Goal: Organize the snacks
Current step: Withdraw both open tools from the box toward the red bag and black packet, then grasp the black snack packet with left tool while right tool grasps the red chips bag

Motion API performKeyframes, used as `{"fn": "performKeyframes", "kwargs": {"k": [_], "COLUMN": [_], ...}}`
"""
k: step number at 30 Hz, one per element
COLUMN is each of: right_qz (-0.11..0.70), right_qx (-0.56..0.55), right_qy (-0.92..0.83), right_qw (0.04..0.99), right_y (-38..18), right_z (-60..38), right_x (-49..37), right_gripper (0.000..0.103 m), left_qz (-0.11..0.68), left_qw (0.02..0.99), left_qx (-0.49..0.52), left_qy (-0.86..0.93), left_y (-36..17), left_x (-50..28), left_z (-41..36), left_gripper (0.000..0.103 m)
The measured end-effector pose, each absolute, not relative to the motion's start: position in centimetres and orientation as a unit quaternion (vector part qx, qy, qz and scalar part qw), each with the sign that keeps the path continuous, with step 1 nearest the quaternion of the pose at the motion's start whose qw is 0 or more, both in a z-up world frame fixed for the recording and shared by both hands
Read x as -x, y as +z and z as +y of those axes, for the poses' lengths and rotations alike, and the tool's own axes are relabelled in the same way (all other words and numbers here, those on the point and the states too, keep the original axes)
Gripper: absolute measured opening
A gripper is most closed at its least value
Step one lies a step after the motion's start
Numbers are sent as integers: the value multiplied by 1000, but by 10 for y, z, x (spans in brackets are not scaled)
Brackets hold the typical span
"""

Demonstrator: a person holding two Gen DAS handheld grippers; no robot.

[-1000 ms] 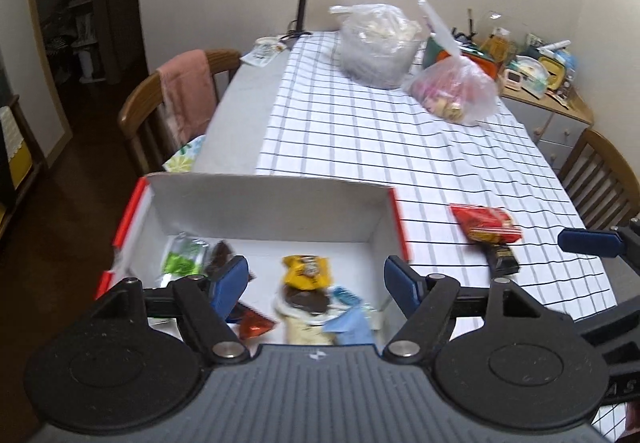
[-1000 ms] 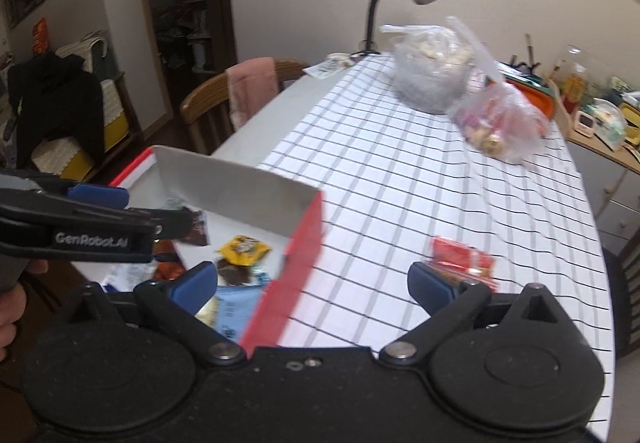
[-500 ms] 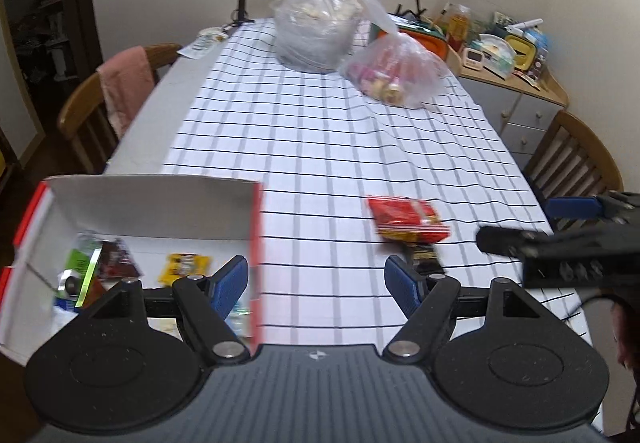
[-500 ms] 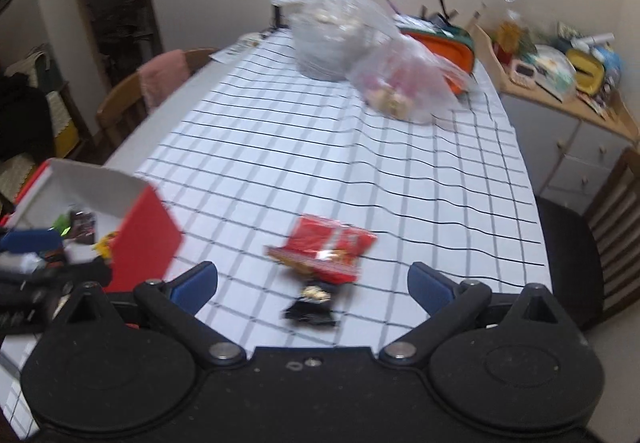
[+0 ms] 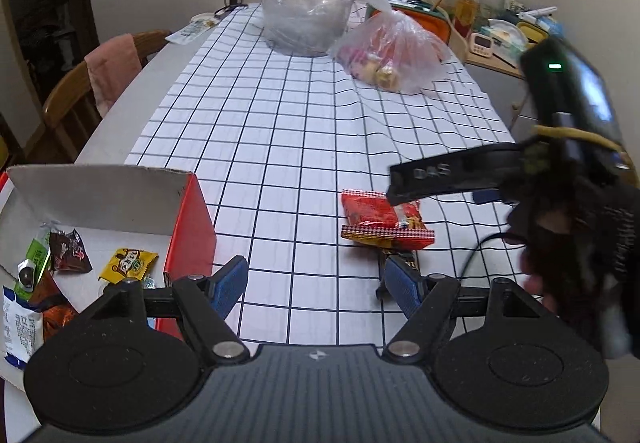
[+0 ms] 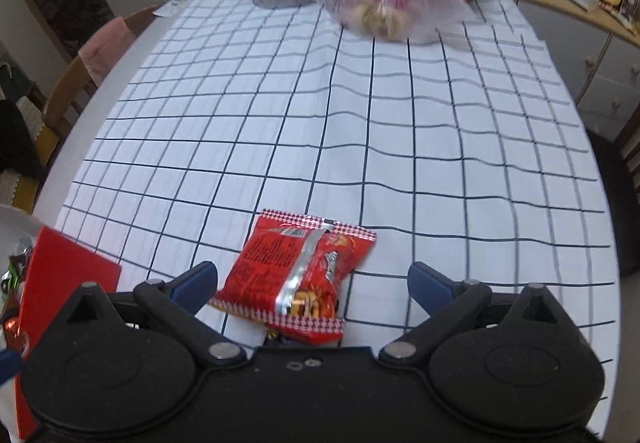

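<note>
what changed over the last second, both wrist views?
The right claw swung away from the red box and came down over the red snack bag, which now lies between its open fingers, not yet gripped. The left claw left the box interior and now hangs open over the checked cloth. The bag, the dark packet beneath it and the box contents stayed put.

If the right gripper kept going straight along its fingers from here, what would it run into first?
Most likely the red foil snack packet, lying on the checked tablecloth between the open fingers of the right gripper. A dark wrapper partly under it is close too; depth is unclear.
</note>
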State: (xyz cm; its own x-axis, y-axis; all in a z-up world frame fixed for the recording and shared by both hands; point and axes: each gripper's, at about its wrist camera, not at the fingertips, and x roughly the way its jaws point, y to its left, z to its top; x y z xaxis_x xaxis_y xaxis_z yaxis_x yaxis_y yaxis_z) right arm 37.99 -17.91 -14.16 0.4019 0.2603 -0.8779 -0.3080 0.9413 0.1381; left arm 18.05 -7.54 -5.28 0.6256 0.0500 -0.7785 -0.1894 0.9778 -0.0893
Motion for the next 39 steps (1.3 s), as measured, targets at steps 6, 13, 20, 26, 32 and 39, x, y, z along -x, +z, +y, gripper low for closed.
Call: {"fn": "performKeyframes", "kwargs": {"k": [6, 13, 20, 26, 32, 39], "right_qz": [555, 570, 563, 543, 526, 524], "right_qx": [32, 68, 45, 22, 11, -7], "right_qy": [146, 148, 166, 180, 158, 126], "right_qw": [819, 806, 808, 820, 836, 842], "right_y": [-169, -185, -179, -154, -141, -144], "right_z": [-155, -137, -152, -187, -244, -297], "right_x": [-398, -398, -393, -395, -393, -377], "right_gripper": [102, 83, 71, 70, 70, 70], "left_qz": [440, 455, 467, 479, 503, 533], "left_qw": [889, 880, 876, 873, 859, 842], "left_qx": [90, 98, 90, 84, 92, 80], "left_qy": [89, 96, 79, 40, -3, 1], "left_y": [-67, -80, -89, -97, -113, -143], "left_x": [-183, -188, -200, -220, -252, -291], "left_z": [-69, -64, -71, -83, -104, -135], "left_gripper": [75, 75, 75, 75, 75, 75]}}
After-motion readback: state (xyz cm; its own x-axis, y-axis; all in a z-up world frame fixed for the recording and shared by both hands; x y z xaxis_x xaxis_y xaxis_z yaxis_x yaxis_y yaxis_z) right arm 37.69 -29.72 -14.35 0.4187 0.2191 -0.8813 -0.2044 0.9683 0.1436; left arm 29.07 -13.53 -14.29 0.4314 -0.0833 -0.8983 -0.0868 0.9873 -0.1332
